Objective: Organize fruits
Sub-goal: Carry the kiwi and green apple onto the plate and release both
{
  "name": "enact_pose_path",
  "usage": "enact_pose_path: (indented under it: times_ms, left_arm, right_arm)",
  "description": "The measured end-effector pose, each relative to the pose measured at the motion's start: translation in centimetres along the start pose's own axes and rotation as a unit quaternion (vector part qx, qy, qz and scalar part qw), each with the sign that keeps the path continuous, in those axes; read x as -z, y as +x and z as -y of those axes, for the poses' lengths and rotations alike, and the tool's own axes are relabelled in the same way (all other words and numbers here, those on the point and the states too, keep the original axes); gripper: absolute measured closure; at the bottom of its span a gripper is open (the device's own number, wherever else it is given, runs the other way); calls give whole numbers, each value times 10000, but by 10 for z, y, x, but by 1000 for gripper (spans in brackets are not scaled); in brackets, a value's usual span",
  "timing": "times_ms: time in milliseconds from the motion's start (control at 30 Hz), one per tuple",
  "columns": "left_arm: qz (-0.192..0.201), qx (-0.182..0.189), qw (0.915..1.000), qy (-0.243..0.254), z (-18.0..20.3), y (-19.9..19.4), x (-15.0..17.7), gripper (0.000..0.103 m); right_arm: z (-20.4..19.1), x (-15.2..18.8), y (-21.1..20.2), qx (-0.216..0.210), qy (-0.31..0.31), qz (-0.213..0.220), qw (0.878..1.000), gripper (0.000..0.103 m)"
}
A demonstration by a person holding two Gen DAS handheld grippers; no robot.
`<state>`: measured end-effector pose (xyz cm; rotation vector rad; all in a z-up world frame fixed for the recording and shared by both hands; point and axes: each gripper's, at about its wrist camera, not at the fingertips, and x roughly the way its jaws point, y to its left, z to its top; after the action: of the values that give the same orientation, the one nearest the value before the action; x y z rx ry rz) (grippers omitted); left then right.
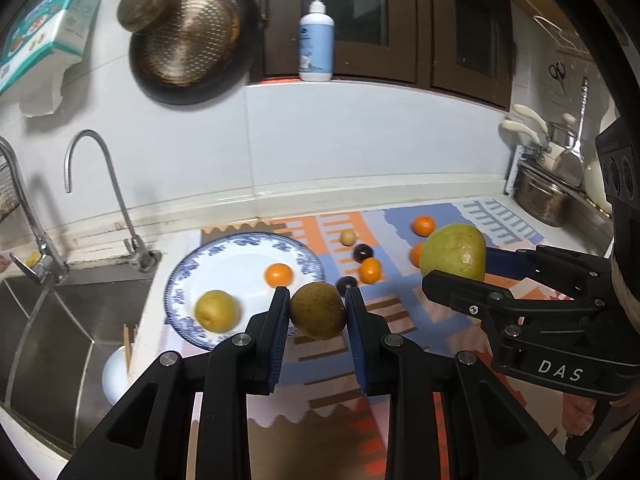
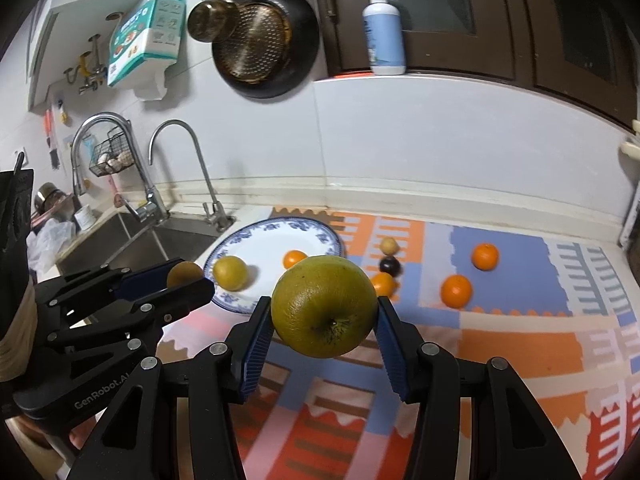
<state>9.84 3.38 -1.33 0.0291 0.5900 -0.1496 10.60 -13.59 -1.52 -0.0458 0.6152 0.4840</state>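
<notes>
Left gripper (image 1: 318,312) clamps a brownish-green kiwi (image 1: 318,310) above the blue-rimmed plate's (image 1: 248,242) edge. Right gripper (image 2: 324,320) grips a large green, speckled apple (image 2: 324,306) over the patterned mat (image 2: 500,340).

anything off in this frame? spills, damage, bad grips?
Nothing stands out. The left gripper holds a brown kiwi and the right gripper a green apple, both squarely between the pads. No spills on the mat or plate.

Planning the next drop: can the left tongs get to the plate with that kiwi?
Probably yes: the left tongs hold the kiwi right by the plate, whose middle is bare between the yellow fruit and orange.
</notes>
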Motion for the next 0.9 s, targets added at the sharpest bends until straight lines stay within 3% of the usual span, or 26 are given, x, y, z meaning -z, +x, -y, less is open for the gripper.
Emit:
enact_pose_path:
  times_ms: [500,900]
  left_arm:
    - [38,-251,9996,-156,-47,20,-14,75]
    - [-122,-384,9990,-189,-83,68,-32,75]
  right_arm:
    - [-31,-30,49,-307,-288,-77,9991,52]
    - [-35,-63,107,-409,-486,-266,9976,52]
